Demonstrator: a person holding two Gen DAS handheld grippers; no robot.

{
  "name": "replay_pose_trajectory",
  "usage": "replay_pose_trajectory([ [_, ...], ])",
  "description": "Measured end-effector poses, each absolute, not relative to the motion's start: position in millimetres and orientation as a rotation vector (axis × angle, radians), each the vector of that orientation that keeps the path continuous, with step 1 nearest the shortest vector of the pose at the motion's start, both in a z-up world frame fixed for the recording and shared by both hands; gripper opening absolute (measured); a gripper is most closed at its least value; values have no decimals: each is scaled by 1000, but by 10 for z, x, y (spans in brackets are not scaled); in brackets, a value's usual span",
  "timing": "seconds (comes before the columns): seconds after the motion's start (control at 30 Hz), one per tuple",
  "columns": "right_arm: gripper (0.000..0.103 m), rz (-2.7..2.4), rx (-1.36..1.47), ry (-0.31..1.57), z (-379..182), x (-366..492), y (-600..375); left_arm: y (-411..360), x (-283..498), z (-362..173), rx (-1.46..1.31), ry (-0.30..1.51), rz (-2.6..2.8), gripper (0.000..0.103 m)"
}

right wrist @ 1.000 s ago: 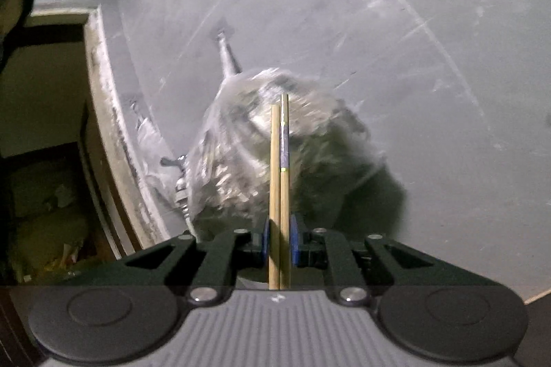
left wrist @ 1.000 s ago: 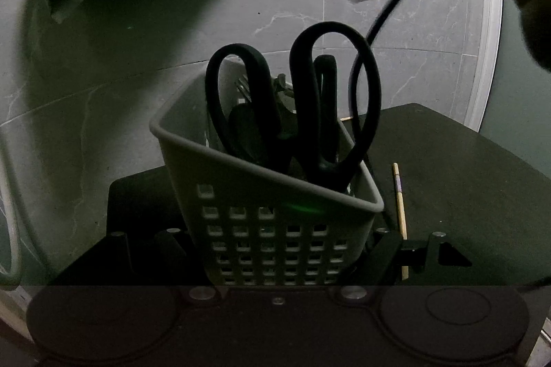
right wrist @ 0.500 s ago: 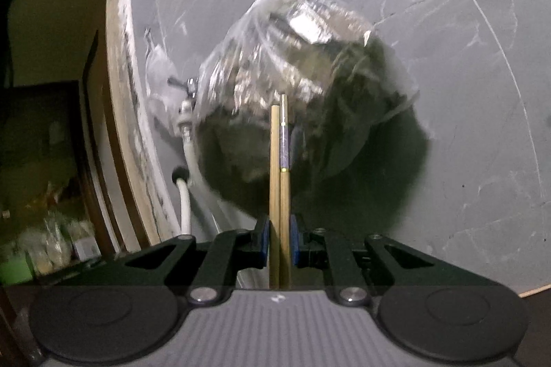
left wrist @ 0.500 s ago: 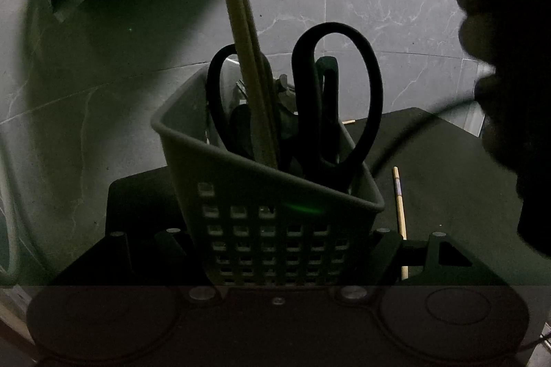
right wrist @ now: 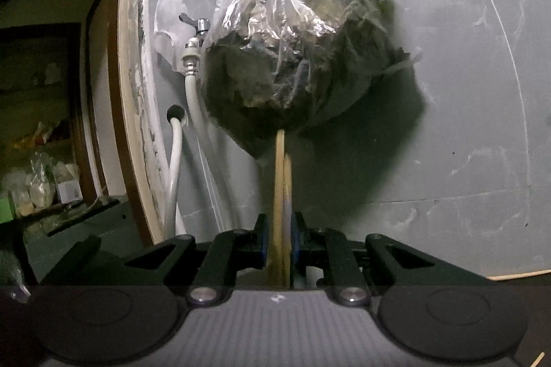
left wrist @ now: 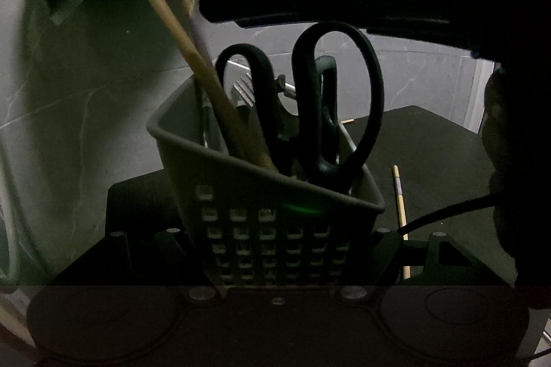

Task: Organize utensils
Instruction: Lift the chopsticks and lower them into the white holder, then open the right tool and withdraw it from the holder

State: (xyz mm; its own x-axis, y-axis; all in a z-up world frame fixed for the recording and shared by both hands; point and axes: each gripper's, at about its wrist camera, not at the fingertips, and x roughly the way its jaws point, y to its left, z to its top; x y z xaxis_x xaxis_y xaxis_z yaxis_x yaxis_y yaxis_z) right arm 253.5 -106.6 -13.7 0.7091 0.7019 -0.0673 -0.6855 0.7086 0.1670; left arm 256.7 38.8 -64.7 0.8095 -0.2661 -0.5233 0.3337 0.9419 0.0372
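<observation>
A grey perforated utensil basket (left wrist: pixel 275 215) sat clamped between the fingers of the left hand-held gripper (left wrist: pixel 279 250) at the centre of the left wrist view, on a dark counter (left wrist: pixel 434 153). Black-handled scissors (left wrist: pixel 330 112) and a fork (left wrist: pixel 242 89) stood upright inside it. A pair of wooden chopsticks (left wrist: pixel 193 63) leaned from the upper left of that frame down into the basket's left side, their lower ends among the other utensils. The right hand-held gripper (left wrist: pixel 241 1) loomed as a dark silhouette across the upper right of the frame. One loose chopstick (left wrist: pixel 399 205) lay on the counter just right of the basket.

The right wrist view showed what the other could not: the right hand-held gripper (right wrist: pixel 282 246) clenched on the chopsticks (right wrist: pixel 282 194), blue pads pressing both sides, the sticks rising to frame centre. Neither basket nor scissors appeared there. Behind hung a full clear plastic bag (right wrist: pixel 303 43) on a grey wall (right wrist: pixel 465 91), with a tap (right wrist: pixel 198 26) and white hose (right wrist: pixel 193 98) to its left
</observation>
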Motion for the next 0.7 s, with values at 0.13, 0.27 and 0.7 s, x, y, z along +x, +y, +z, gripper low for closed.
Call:
replay_pose_trajectory([
  [0.13,34,764,133,118,0,2483,-1186,376,2576,-647,127,539,-323,77],
  [0.27,64,720,135,73,233,2392,-1420,374,2586,-658,126,538,-327,77],
  [0.7,103,293,-22,408,-23,2576,-2440,389,2568,-642,110,554,-312,76],
])
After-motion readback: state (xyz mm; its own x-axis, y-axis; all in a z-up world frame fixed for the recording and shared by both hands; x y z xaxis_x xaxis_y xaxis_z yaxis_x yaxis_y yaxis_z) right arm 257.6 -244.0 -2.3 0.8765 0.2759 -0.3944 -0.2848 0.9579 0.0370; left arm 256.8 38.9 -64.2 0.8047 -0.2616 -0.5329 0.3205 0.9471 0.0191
